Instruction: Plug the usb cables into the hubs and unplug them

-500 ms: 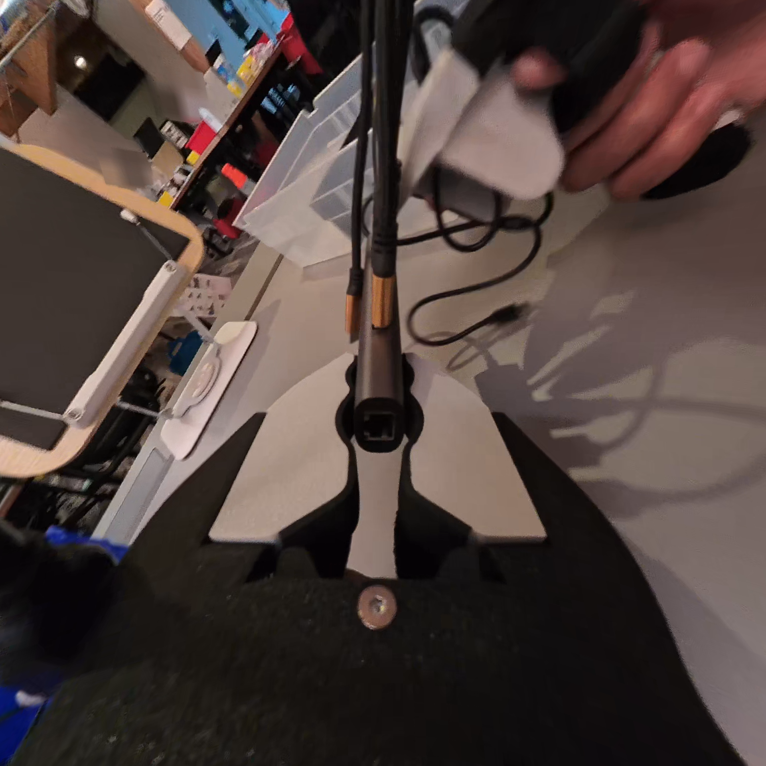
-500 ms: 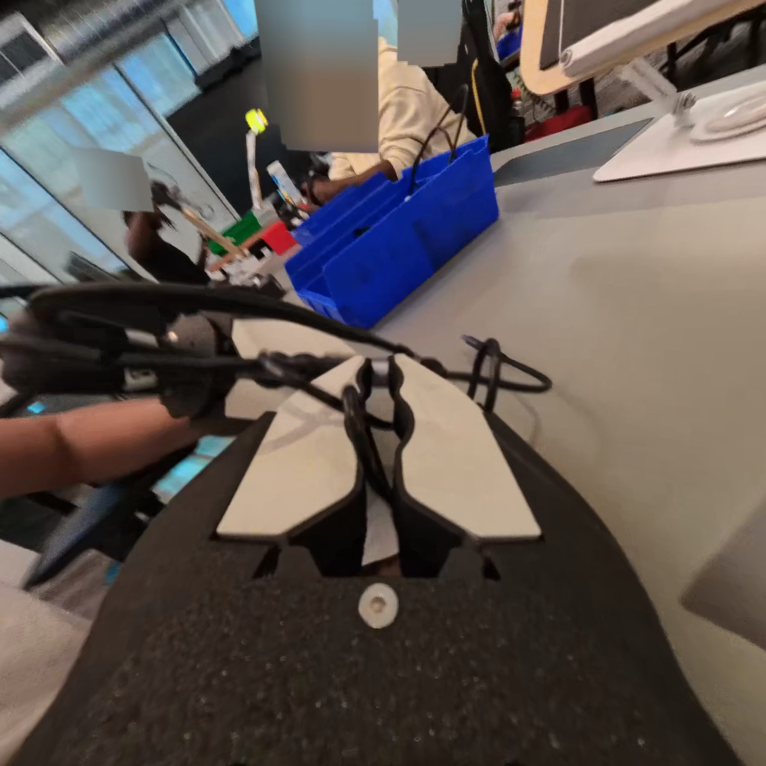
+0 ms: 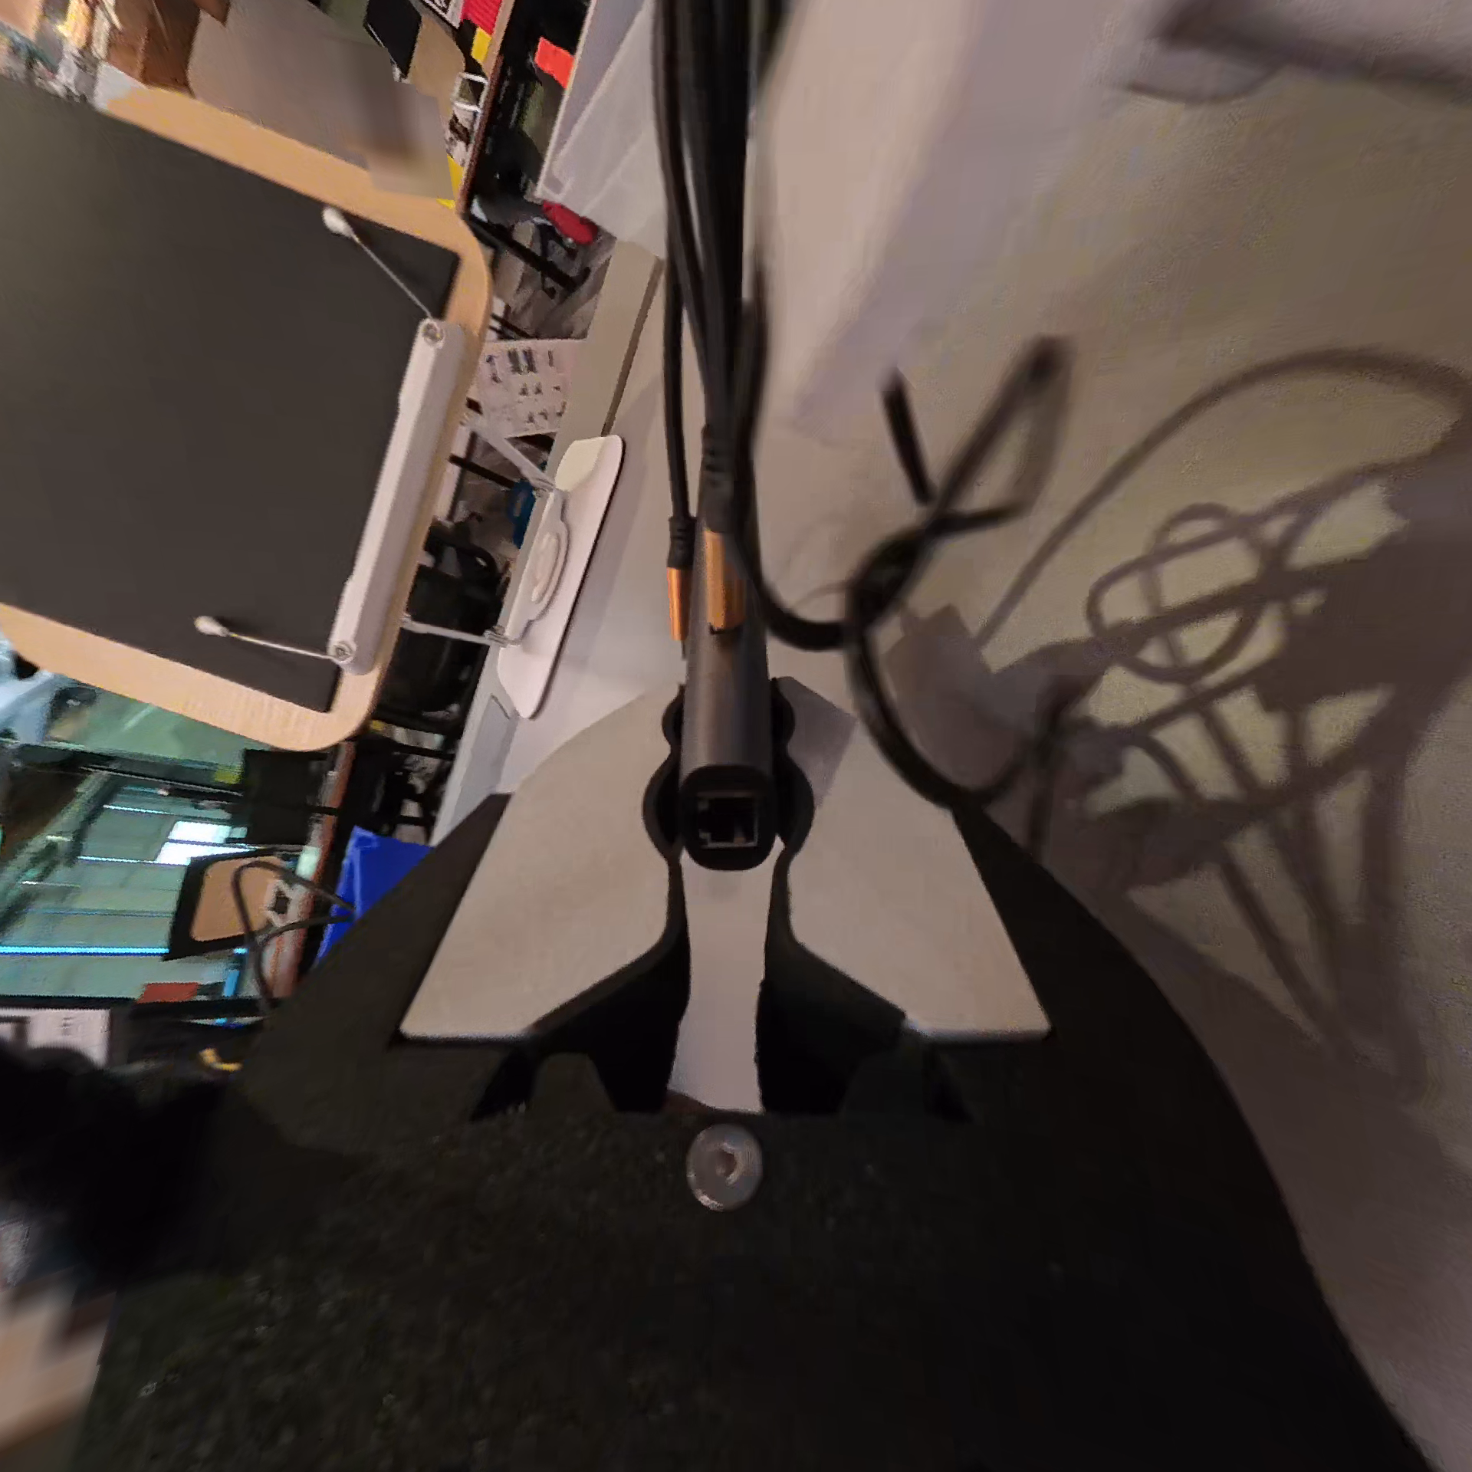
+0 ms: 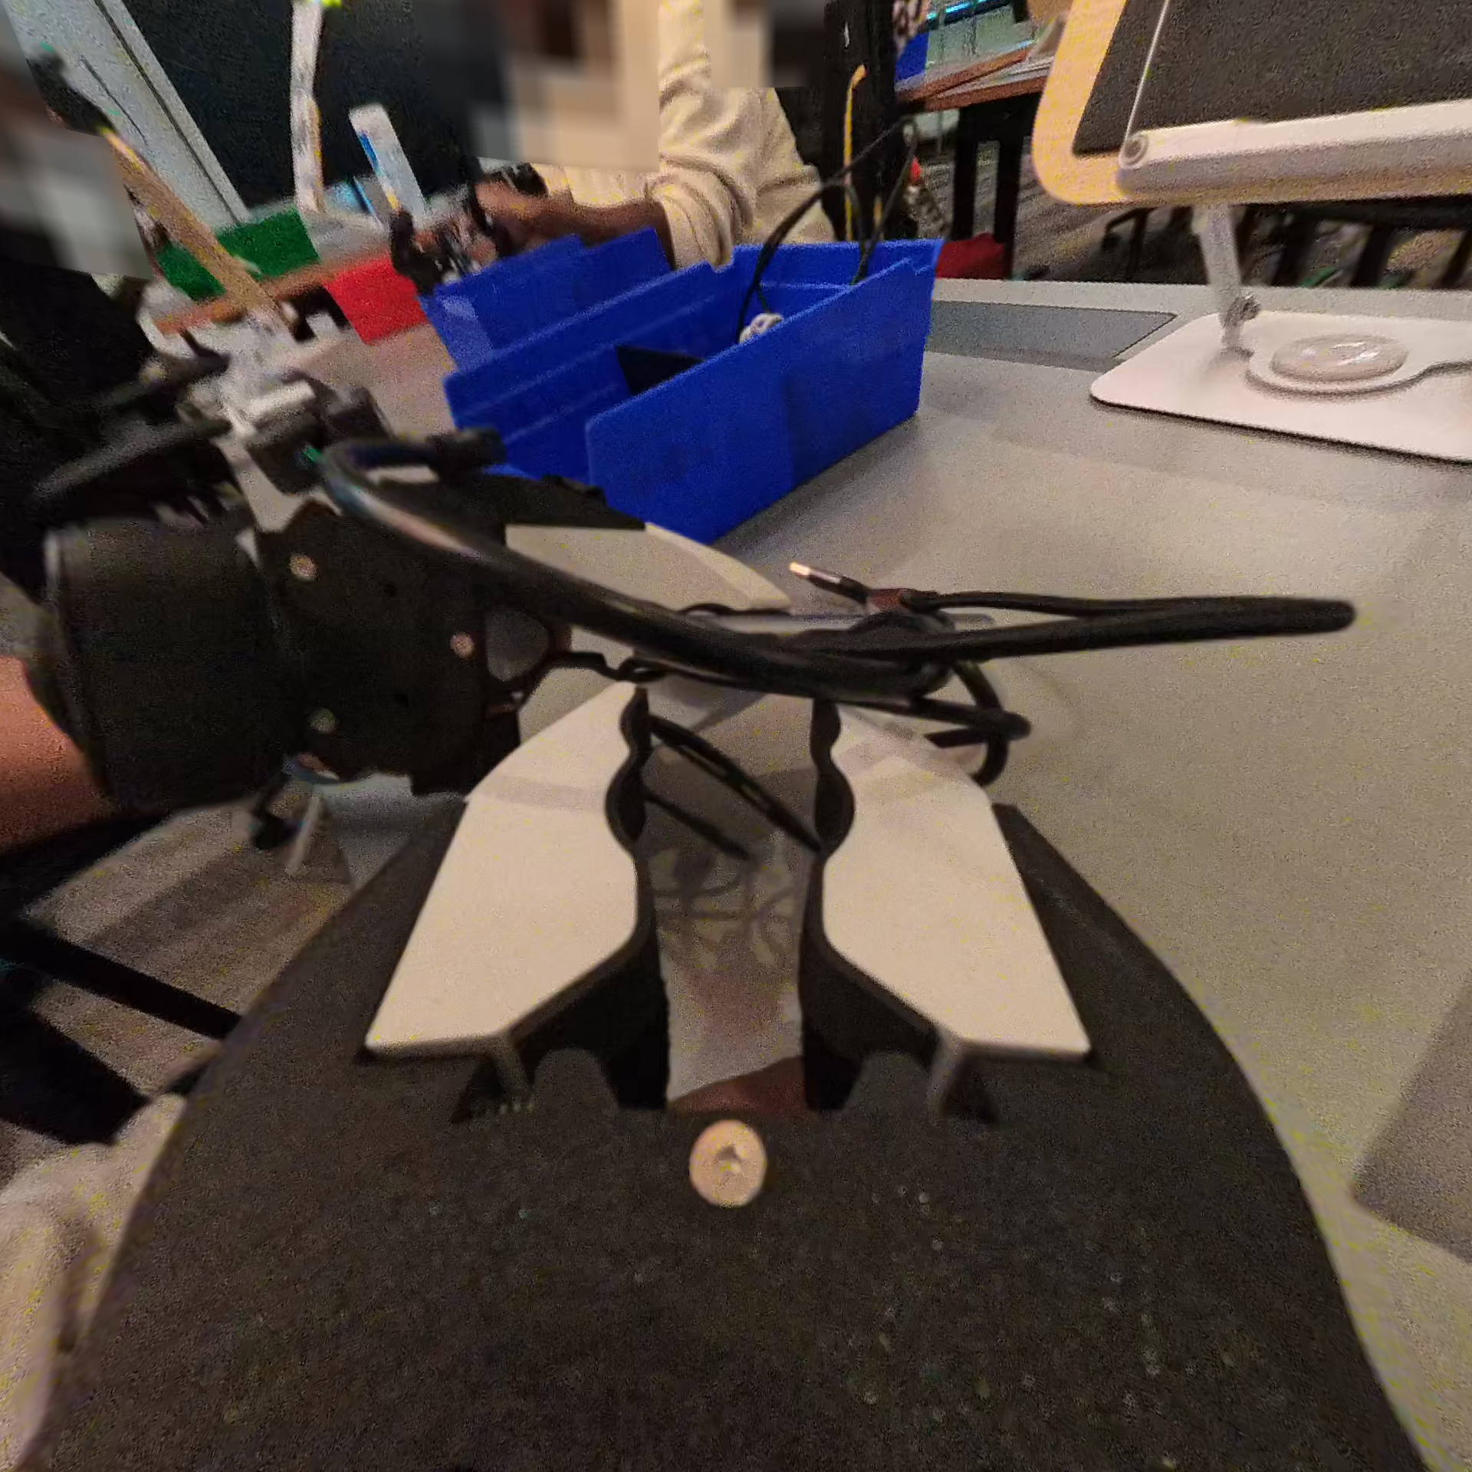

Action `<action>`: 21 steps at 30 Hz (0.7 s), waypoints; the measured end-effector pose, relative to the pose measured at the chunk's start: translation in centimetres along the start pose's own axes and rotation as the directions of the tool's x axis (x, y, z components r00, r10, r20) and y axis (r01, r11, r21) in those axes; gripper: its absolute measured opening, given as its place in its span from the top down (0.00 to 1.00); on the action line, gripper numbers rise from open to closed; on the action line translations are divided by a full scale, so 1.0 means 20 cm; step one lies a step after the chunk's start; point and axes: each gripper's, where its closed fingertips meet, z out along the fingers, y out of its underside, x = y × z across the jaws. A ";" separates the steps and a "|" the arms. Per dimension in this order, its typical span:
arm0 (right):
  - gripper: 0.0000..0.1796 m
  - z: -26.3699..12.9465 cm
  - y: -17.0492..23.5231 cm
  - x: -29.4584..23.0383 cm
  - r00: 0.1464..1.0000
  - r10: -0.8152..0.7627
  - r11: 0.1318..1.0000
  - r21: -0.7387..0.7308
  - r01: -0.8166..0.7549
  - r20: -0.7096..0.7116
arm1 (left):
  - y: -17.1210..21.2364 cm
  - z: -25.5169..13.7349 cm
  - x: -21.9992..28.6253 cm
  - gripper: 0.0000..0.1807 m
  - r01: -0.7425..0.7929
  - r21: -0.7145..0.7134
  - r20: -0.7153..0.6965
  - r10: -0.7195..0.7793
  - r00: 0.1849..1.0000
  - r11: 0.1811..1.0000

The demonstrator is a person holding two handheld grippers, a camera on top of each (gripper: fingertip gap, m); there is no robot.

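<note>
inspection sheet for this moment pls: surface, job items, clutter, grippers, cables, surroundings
Surface: grey table, cable shadows on it.
Job's things: dark hub, its end port facing the camera, with two cables with orange-collared plugs at its far end.
Clutter: blue bin; white stand base under a wood-framed dark panel.
Grippers: left hand-held gripper shut on the hub; right hand-held gripper open, nothing between its fingers.
Cables: loose black cable bundle crossing just beyond the right fingertips.
Surroundings: a person's cream sleeve behind the bin; cluttered shelves, blurred.
</note>
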 end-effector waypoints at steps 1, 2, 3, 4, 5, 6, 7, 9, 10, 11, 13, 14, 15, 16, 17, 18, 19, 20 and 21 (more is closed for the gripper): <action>0.79 0.00 -0.02 -0.01 0.997 0.065 0.998 0.023 -0.065 0.034 | -0.01 0.00 0.00 0.91 -0.030 -0.002 0.018 0.030 0.999 1.000; 0.79 0.00 -0.03 0.00 0.992 0.111 0.993 0.030 -0.113 0.055 | -0.01 -0.01 0.00 0.91 -0.057 -0.005 0.034 0.057 0.998 0.998; 0.79 -0.01 -0.04 0.01 0.987 0.146 0.988 0.039 -0.149 0.061 | -0.02 -0.01 0.00 0.91 -0.074 -0.008 0.044 0.074 0.996 0.997; 0.81 -0.02 -0.05 0.02 0.979 0.190 0.979 0.055 -0.194 0.078 | -0.02 -0.01 0.00 0.91 -0.081 -0.007 0.048 0.081 0.996 0.997; 0.81 -0.04 -0.07 0.04 0.966 0.241 0.966 0.074 -0.249 0.096 | -0.02 -0.01 0.00 0.91 -0.082 -0.012 0.049 0.083 0.995 0.997; 0.84 -0.06 -0.08 0.07 0.948 0.297 0.947 0.091 -0.307 0.112 | -0.01 -0.01 -0.02 0.91 -0.076 -0.022 0.052 0.077 0.996 0.997; 0.84 -0.09 -0.11 0.12 0.927 0.354 0.921 0.123 -0.369 0.124 | 0.02 0.00 -0.04 0.91 -0.067 -0.034 0.052 0.069 0.996 0.997; 0.84 -0.18 -0.15 0.25 0.878 0.459 0.854 0.202 -0.479 0.136 | 0.09 0.02 -0.07 0.91 -0.048 -0.067 0.057 0.052 0.997 0.997; 0.84 -0.22 -0.17 0.31 0.863 0.486 0.832 0.229 -0.506 0.139 | 0.13 0.03 -0.08 0.91 -0.043 -0.092 0.055 0.048 0.997 0.995; 0.84 -0.25 -0.17 0.34 0.867 0.484 0.834 0.237 -0.499 0.122 | 0.18 0.04 -0.09 0.91 -0.041 -0.121 0.051 0.048 0.998 0.992; 0.84 -0.28 -0.17 0.36 0.914 0.403 0.887 0.227 -0.403 0.050 | 0.24 0.07 -0.09 0.91 -0.031 -0.155 0.044 0.038 0.998 0.987; 0.84 -0.28 -0.18 0.36 0.940 0.341 0.916 0.225 -0.332 0.002 | 0.25 0.08 -0.09 0.91 -0.030 -0.159 0.039 0.037 0.999 0.987; 0.84 -0.29 -0.20 0.35 0.963 0.265 0.942 0.224 -0.249 -0.044 | 0.25 0.08 -0.09 0.91 -0.036 -0.160 0.043 0.044 0.998 0.986; 0.84 -0.29 -0.21 0.32 0.984 0.155 0.970 0.205 -0.134 -0.090 | 0.24 0.09 -0.09 0.91 -0.047 -0.161 0.046 0.056 0.997 0.986; 0.84 -0.27 -0.21 0.27 0.994 0.023 0.986 0.169 -0.004 -0.110 | 0.23 0.09 -0.09 0.91 -0.057 -0.155 0.045 0.064 0.997 0.986; 0.83 -0.24 -0.20 0.20 0.991 -0.103 0.985 0.128 0.113 -0.084 | 0.21 0.08 -0.08 0.91 -0.063 -0.144 0.044 0.070 0.997 0.988; 0.82 -0.21 -0.19 0.12 0.979 -0.199 0.975 0.092 0.201 -0.035 | 0.19 0.08 -0.07 0.91 -0.069 -0.135 0.041 0.076 0.996 0.988; 0.82 -0.17 -0.18 0.06 0.967 -0.256 0.965 0.065 0.254 0.017 | 0.17 0.07 -0.06 0.91 -0.081 -0.127 0.037 0.086 0.996 0.989; 0.82 -0.13 -0.15 0.00 0.955 -0.289 0.957 0.040 0.286 0.070 | 0.15 0.07 -0.05 0.91 -0.095 -0.118 0.036 0.100 0.994 0.988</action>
